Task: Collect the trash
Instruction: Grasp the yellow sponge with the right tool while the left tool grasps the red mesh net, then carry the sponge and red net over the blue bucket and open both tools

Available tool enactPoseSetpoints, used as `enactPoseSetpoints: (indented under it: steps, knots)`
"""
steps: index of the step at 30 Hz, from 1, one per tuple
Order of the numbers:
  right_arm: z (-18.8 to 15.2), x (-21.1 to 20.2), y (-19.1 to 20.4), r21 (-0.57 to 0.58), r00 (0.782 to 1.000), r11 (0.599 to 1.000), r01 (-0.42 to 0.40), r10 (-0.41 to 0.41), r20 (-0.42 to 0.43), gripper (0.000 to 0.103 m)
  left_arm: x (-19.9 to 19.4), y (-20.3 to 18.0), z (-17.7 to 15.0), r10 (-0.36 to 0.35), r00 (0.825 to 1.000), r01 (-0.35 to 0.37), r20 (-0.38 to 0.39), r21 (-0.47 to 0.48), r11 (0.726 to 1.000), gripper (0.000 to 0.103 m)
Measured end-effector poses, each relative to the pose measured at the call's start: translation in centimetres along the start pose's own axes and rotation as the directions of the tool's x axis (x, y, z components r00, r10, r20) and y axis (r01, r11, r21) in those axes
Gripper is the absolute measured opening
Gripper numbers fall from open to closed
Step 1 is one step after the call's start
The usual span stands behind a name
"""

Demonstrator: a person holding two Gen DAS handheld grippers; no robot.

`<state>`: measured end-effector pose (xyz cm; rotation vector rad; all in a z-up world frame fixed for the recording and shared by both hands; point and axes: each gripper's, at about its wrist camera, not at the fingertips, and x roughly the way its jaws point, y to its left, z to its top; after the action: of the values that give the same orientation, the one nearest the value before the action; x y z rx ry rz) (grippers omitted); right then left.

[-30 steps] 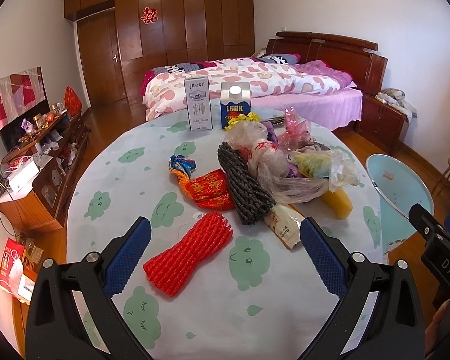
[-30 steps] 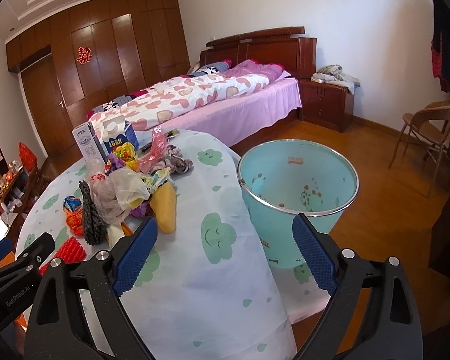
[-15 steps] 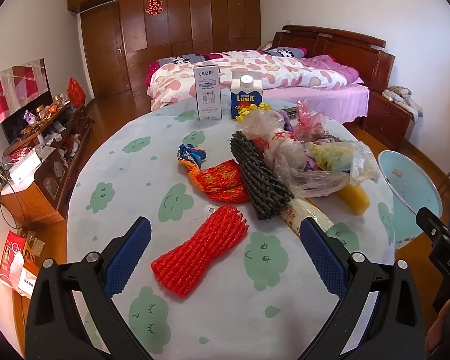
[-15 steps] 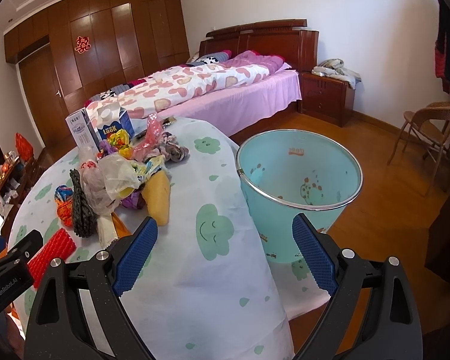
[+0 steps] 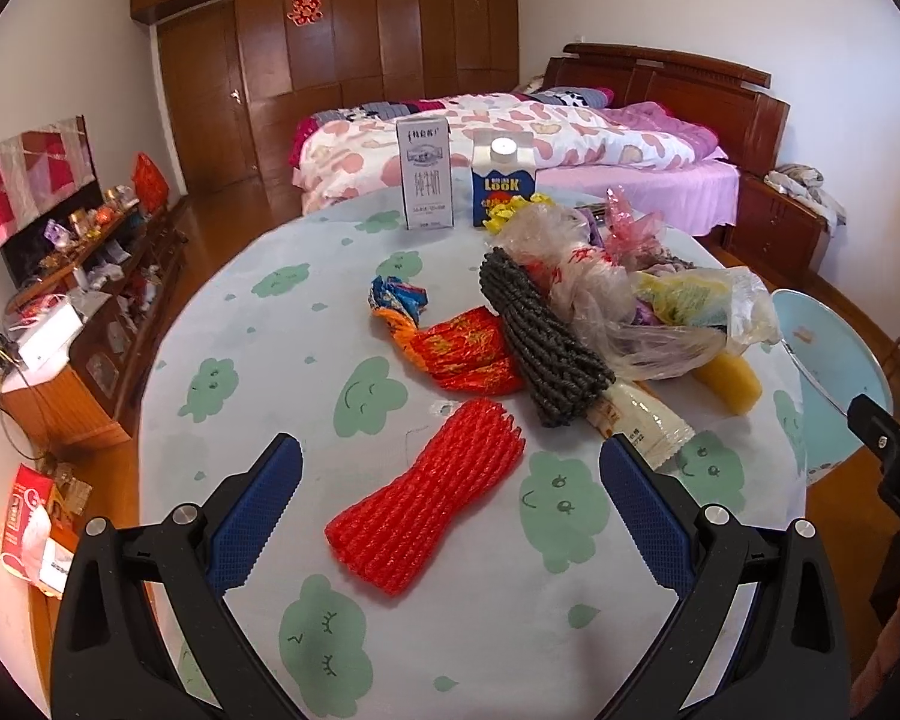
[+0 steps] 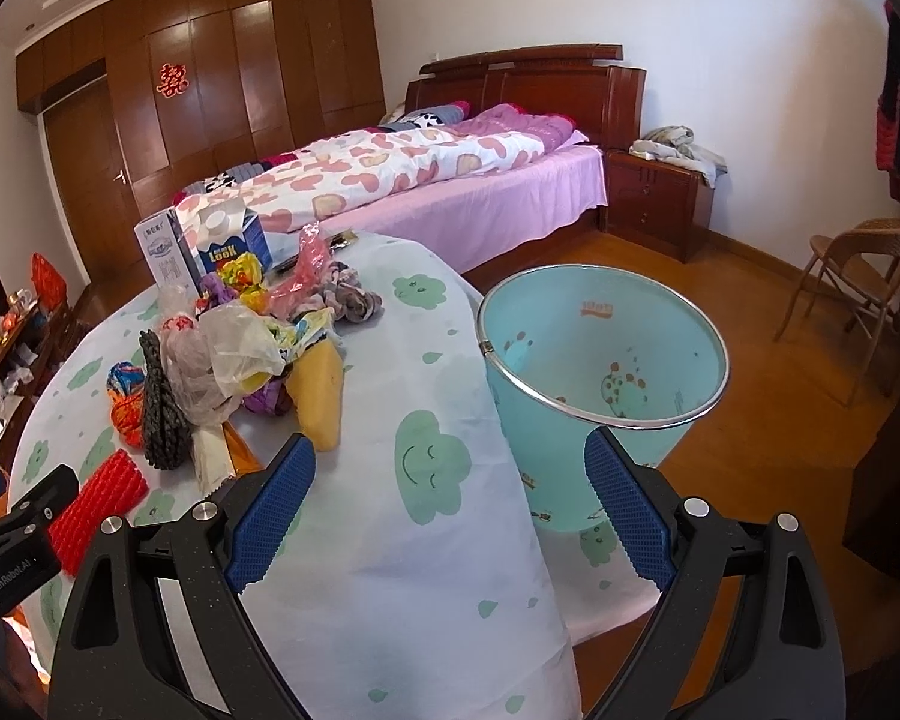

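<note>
A red foam net sleeve [image 5: 426, 510] lies on the round table [image 5: 258, 372], just ahead of my open left gripper [image 5: 450, 516] and between the lines of its fingers, untouched. Behind it sit a red-orange wrapper [image 5: 468, 354], a dark grey foam net [image 5: 540, 336], a clear plastic bag [image 5: 648, 312] over mixed scraps, and a yellow sponge [image 5: 729, 381]. My right gripper [image 6: 450, 510] hangs open and empty over the table's near edge, with the sponge [image 6: 321, 390] ahead left and a light blue bin [image 6: 600, 372] ahead right.
Two cartons, a white one [image 5: 424, 174] and a blue one [image 5: 504, 180], stand at the table's far side. A bed [image 6: 420, 180] lies behind, a low cabinet [image 5: 78, 324] on the left, a folding chair [image 6: 858, 276] at the right. The bin stands on the floor beside the table.
The left gripper has crept forward and down a little, so the red net sleeve and the trash pile loom larger. The right gripper has stayed in place, still open.
</note>
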<state>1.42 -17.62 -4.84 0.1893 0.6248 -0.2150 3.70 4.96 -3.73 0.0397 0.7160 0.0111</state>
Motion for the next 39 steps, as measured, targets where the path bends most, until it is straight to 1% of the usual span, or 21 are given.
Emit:
enactPoseSetpoints:
  steps: [3,5,6,9,10,13,15,16,18,20,22,23,25,27,28,29,30,31,32,34,39]
  knots:
    - [0.0,0.5,-0.1,-0.001,1.0,1.0,-0.013,0.013,-0.009,0.084,0.5,1.2,-0.2,-0.001,1.0,0.0,-0.016,-0.018,1.0,0.097]
    - [0.1,1.0,-0.1,0.005,0.999,1.0,-0.027,0.027,-0.019,0.084,0.8,1.8,-0.2,-0.021,0.999,0.02,-0.031,-0.03,0.999,0.097]
    - [0.2,1.1,-0.1,0.004,0.999,0.999,-0.034,0.034,-0.024,0.082,1.1,2.1,-0.3,-0.035,0.998,0.034,-0.043,-0.037,0.999,0.097]
    - [0.3,1.6,0.6,-0.006,0.997,0.997,-0.076,0.076,-0.033,0.077,1.6,2.6,-0.5,-0.048,0.997,0.046,-0.06,-0.031,0.998,0.097]
    - [0.4,2.0,1.3,-0.021,0.994,0.994,-0.106,0.105,-0.039,0.077,1.9,2.8,-0.7,-0.061,0.996,0.058,-0.071,-0.034,0.998,0.097]
    - [0.6,2.8,2.7,-0.056,0.987,0.987,-0.152,0.149,-0.059,0.077,2.3,3.2,-0.9,-0.086,0.993,0.083,-0.08,-0.042,0.996,0.096]
    - [0.6,4.0,4.2,-0.105,0.98,0.977,-0.185,0.176,-0.091,0.076,2.7,2.8,-1.0,-0.091,0.992,0.09,-0.085,-0.019,0.996,0.096]
    - [0.6,4.4,4.6,-0.117,0.979,0.975,-0.187,0.176,-0.1,0.075,2.9,2.6,-1.0,-0.088,0.992,0.087,-0.087,-0.008,0.996,0.096]
    - [0.5,5.7,5.3,-0.138,0.978,0.973,-0.187,0.17,-0.123,0.066,3.8,2.4,-1.2,-0.084,0.991,0.085,-0.109,0.006,0.996,0.093]
    - [0.5,7.0,5.7,-0.135,0.975,0.973,-0.189,0.169,-0.147,0.064,4.7,2.4,-1.4,-0.089,0.986,0.09,-0.138,-0.002,0.996,0.084]
    - [0.7,8.0,5.9,-0.132,0.974,0.975,-0.181,0.159,-0.16,0.063,5.7,2.6,-1.5,-0.101,0.98,0.099,-0.169,-0.019,0.995,0.079]
    - [0.8,8.6,6.0,-0.126,0.973,0.975,-0.182,0.159,-0.17,0.06,6.0,2.7,-1.6,-0.108,0.978,0.105,-0.177,-0.025,0.994,0.076]
    - [1.1,9.5,6.1,-0.119,0.969,0.975,-0.187,0.163,-0.184,0.055,6.6,2.8,-1.6,-0.116,0.976,0.113,-0.183,-0.029,0.993,0.074]
    - [1.2,10.5,6.4,-0.131,0.967,0.974,-0.185,0.156,-0.202,0.043,7.0,2.9,-1.6,-0.114,0.977,0.111,-0.181,-0.028,0.993,0.071]
    - [1.3,10.8,6.4,-0.134,0.967,0.974,-0.182,0.152,-0.205,0.039,7.1,3.0,-1.5,-0.116,0.976,0.113,-0.182,-0.03,0.993,0.066]
    - [1.4,10.9,6.4,-0.14,0.968,0.973,-0.185,0.155,-0.199,0.028,7.2,3.1,-1.5,-0.121,0.976,0.116,-0.179,-0.034,0.993,0.06]
    - [1.5,11.0,6.3,-0.14,0.964,0.971,-0.195,0.164,-0.209,0.025,7.2,3.1,-1.5,-0.121,0.977,0.117,-0.176,-0.035,0.993,0.056]
    - [1.5,11.0,6.1,-0.133,0.96,0.97,-0.205,0.173,-0.218,0.025,7.2,3.1,-1.5,-0.119,0.979,0.115,-0.167,-0.035,0.993,0.05]
    - [1.6,10.9,6.1,-0.134,0.962,0.97,-0.201,0.17,-0.213,0.023,7.2,3.0,-1.5,-0.122,0.979,0.118,-0.161,-0.034,0.992,0.04]
    - [1.7,10.4,6.0,-0.149,0.968,0.97,-0.191,0.161,-0.194,0.022,7.2,3.0,-1.5,-0.137,0.978,0.133,-0.16,-0.038,0.99,0.03]
    - [2.2,8.3,5.3,-0.154,0.977,0.972,-0.18,0.158,-0.145,0.022,6.6,2.7,-1.1,-0.156,0.978,0.15,-0.139,-0.048,0.987,0.024]
